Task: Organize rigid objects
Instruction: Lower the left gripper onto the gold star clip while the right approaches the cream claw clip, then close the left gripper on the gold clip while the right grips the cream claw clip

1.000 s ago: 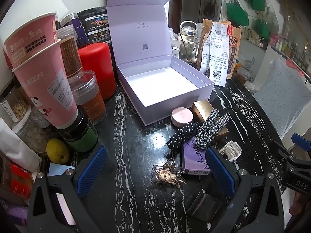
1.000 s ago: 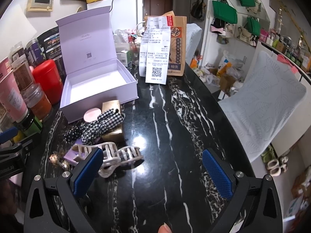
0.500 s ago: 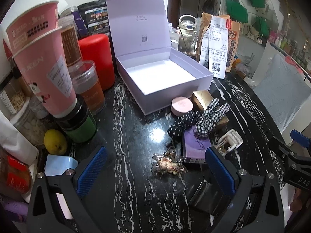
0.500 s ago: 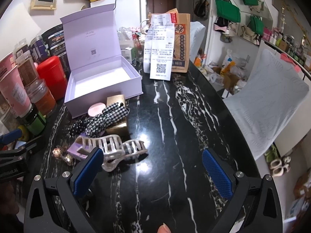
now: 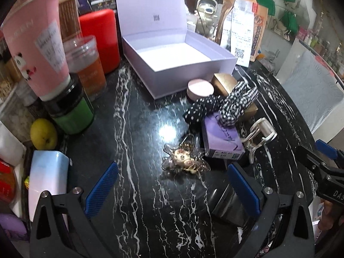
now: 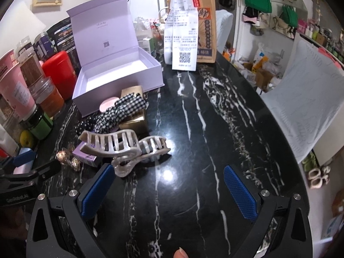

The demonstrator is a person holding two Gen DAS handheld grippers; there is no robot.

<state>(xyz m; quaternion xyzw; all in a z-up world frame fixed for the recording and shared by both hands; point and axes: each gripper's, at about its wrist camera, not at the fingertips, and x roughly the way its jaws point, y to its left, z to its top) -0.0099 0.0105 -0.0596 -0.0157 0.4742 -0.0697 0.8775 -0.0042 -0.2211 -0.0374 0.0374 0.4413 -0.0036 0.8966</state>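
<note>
Right wrist view: both tongs [image 6: 166, 188] agape, empty — hair claw [image 6: 124, 148] just ahead, bows [image 6: 120, 111] & gold box [image 6: 133, 107] behind.

An open box [image 5: 182, 64] sits at the back of the table [image 5: 133, 133], its lid upright behind it. Before its front corner lie a round compact [image 5: 200, 88] and a small carton [image 5: 225, 81], with hair bows [image 5: 221, 105] draped over a flat packet [image 5: 221, 135]. A keychain charm [image 5: 185, 157] lies left of the packet, a claw clip [image 5: 258, 133] right. Jars [image 5: 86, 64] stand left of the box.

Glossy marble tabletop [image 6: 215, 111], pearly plastic hair claw [image 6: 120, 148], matt cardboard box [image 5: 178, 64].
</note>
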